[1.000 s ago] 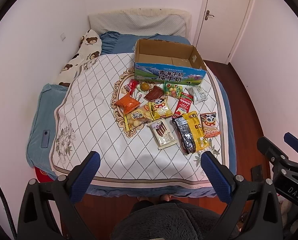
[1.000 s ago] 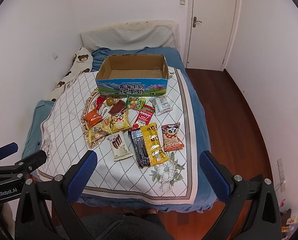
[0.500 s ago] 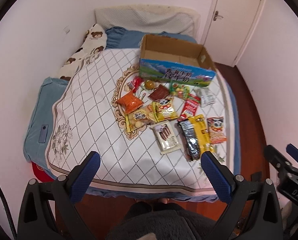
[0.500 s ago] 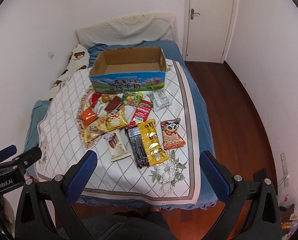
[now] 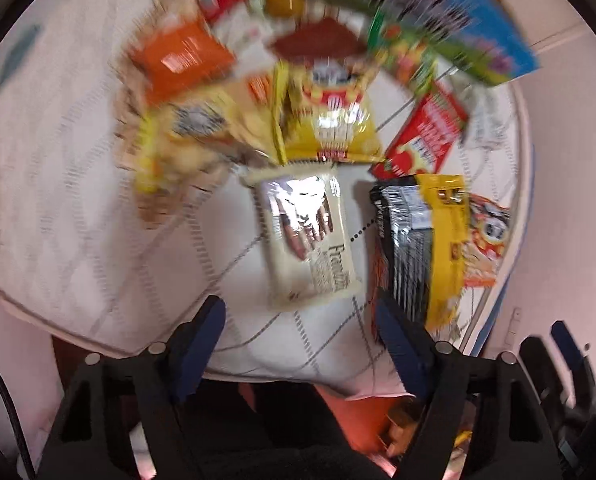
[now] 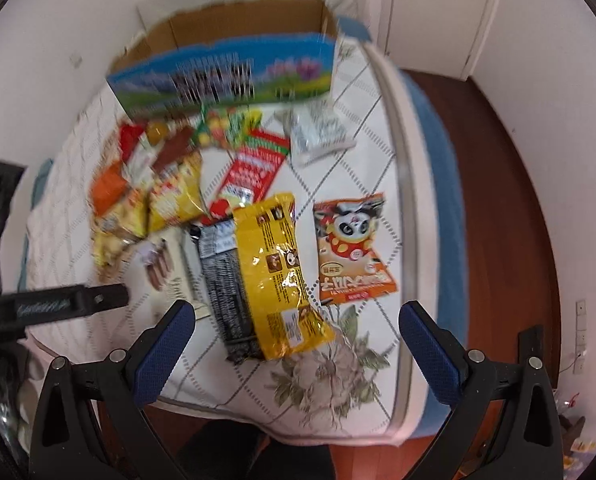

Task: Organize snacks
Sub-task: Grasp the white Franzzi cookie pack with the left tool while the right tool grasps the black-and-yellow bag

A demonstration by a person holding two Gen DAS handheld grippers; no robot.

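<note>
Left claw [image 5: 298, 320] has dropped nearer; far snacks [image 5: 310, 36] blur.

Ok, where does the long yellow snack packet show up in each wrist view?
Left wrist: yellow packet at right of centre, beyond the left gripper, beside the black packet.
Right wrist: yellow packet near centre, ahead of the right gripper.
Shared landmark: the panda packet just right of it.

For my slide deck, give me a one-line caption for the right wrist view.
Open right claw hovers over a yellow snack bag on the bed, cardboard box behind.
</note>
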